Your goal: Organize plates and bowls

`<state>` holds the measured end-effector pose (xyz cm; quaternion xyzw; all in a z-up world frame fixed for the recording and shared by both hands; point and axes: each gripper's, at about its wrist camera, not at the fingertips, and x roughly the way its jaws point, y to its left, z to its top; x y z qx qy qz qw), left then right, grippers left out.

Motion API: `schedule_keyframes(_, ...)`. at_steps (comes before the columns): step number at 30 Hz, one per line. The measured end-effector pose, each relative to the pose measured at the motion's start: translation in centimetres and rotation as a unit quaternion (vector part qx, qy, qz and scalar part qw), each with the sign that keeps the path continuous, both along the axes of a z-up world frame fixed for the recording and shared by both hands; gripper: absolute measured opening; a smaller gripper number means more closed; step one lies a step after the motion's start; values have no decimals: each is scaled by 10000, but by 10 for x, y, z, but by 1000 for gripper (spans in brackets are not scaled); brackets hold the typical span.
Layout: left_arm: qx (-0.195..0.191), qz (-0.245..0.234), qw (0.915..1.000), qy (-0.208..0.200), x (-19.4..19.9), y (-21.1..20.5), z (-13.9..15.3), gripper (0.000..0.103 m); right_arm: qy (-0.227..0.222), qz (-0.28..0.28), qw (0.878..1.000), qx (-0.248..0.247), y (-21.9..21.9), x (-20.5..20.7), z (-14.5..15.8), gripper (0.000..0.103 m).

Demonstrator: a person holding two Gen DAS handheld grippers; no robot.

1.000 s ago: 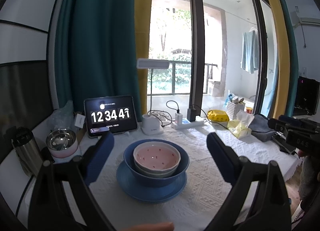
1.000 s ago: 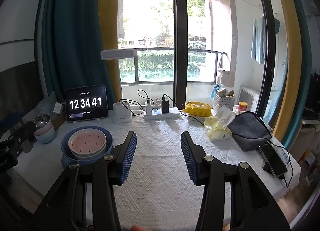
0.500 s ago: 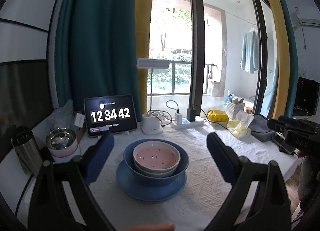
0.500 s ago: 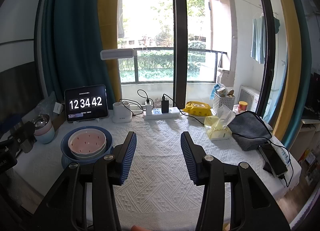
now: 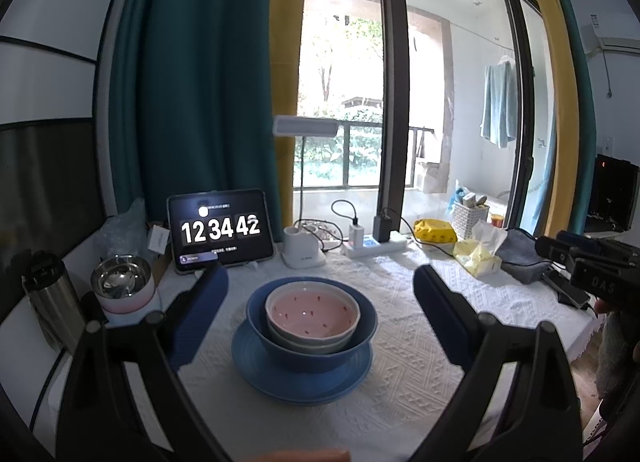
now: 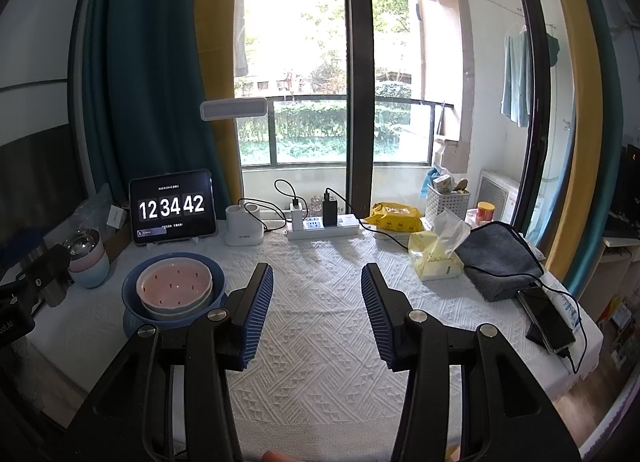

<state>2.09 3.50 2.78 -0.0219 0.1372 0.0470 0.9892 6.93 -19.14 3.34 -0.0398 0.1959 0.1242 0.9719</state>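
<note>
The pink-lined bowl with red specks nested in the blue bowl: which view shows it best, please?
The left wrist view: the pink-lined speckled bowl sits central between that gripper's open fingers, its inside plainly visible. The right wrist view shows it smaller, off to the left.

The left gripper (image 5: 320,290), fingers (image 5: 200,314) spread wide, frames the pink bowl (image 5: 313,312) nested in the blue bowl (image 5: 256,316) on the blue plate (image 5: 256,366).

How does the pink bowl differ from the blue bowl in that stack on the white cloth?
The pink bowl is smaller and sits nested inside the blue bowl, which is wider and rests on the blue plate. The pink bowl has a pale rim and a speckled pink inside; the blue bowl is plain dark blue. Both are round, upright and untouched by either hand-held gripper.
</note>
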Motion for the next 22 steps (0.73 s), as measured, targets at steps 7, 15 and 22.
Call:
schedule_keyframes(7,-4,0,10000,3,0,0,0,95,5,-2,10000,-2,0,0,0,49)
schedule_keyframes(15,-5,-4,10000,3,0,-1,-1,95,1,-1,10000,0,0,0,0,49)
schedule_keyframes(22,-7,-100,9999,20,3,-2,-5,95,14,51,10000,9,2,1,0,49)
